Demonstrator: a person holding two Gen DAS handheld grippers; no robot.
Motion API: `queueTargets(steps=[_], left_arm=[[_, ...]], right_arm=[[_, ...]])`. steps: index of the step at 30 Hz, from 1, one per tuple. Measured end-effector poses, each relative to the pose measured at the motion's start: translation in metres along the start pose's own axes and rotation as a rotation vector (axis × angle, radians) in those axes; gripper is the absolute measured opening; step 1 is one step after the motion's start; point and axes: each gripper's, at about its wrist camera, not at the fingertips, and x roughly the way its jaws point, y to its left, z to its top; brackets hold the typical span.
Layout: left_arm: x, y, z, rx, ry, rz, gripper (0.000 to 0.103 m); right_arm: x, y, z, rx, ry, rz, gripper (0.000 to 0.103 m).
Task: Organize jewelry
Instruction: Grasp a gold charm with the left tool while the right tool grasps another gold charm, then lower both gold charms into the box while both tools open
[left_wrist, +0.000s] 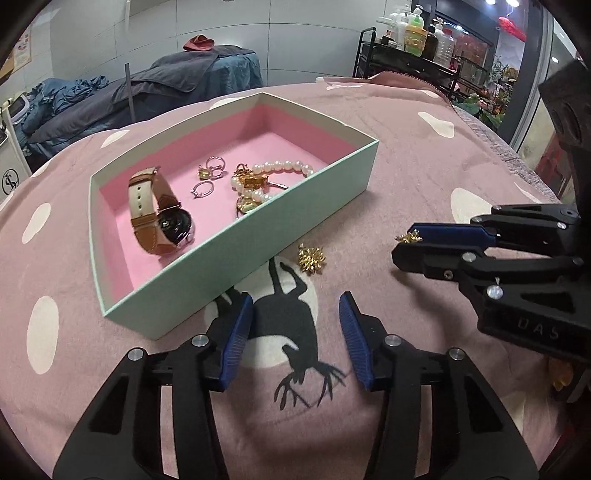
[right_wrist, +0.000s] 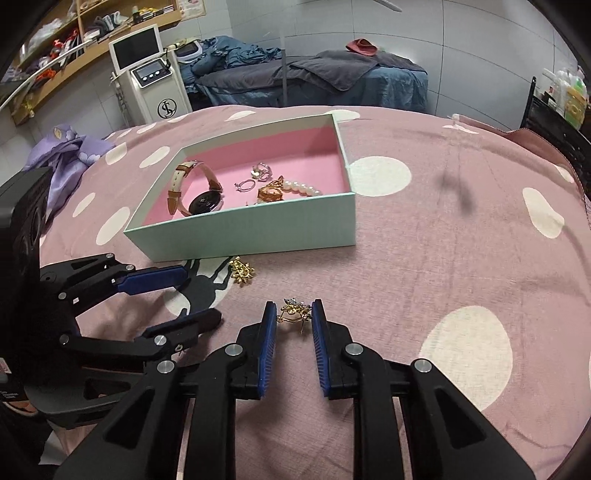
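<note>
The right gripper (right_wrist: 293, 314) lies low over the pink dotted bedspread (right_wrist: 424, 258), jaws parted around a gold brooch (right_wrist: 293, 312) at lower centre — not clamped on it. The left gripper (left_wrist: 295, 332) hovers level, jaws wide open, empty. A second gold brooch (left_wrist: 312, 259) lies just beside the mint box (left_wrist: 258, 236) — watch (left_wrist: 162, 214) and pearl bracelet (left_wrist: 280, 168) inside.

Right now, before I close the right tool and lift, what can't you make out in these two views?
- Whether the right tool touches the gold earring between its pads: gap too small.
- Jewelry against the box near wall: cut off by that wall in the right wrist view.
- Watch face: reflective, unreadable.
- Second gold earring: its clasp is too small to see.
- Left tool: open, nothing hidden there.
</note>
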Motion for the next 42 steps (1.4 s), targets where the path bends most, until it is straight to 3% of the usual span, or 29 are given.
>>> queueTargets(steps=[5,12,31,42], left_arm=[[0.013,-0.010,0.017,0.011,0.003,0.007,0.041],[0.019,-0.016,0.025,-0.003,-0.008,-0.006,0.018],[-0.029,0.007,-0.004,-0.018,-0.066,-0.011,0.018],[-0.055,0.031,0.024,-0.027,-0.128,0.017,0.018]], right_arm=[[-0.002,-0.004,-0.003,0.014,-0.008,-0.006,0.019],[-0.002,-0.005,-0.003,0.024,-0.013,-0.007,0.019],[-0.012,0.008,-0.001,-0.019,-0.037,0.006,0.019],[-0.020,0.030,0.034,-0.083,-0.103,0.019,0.019]])
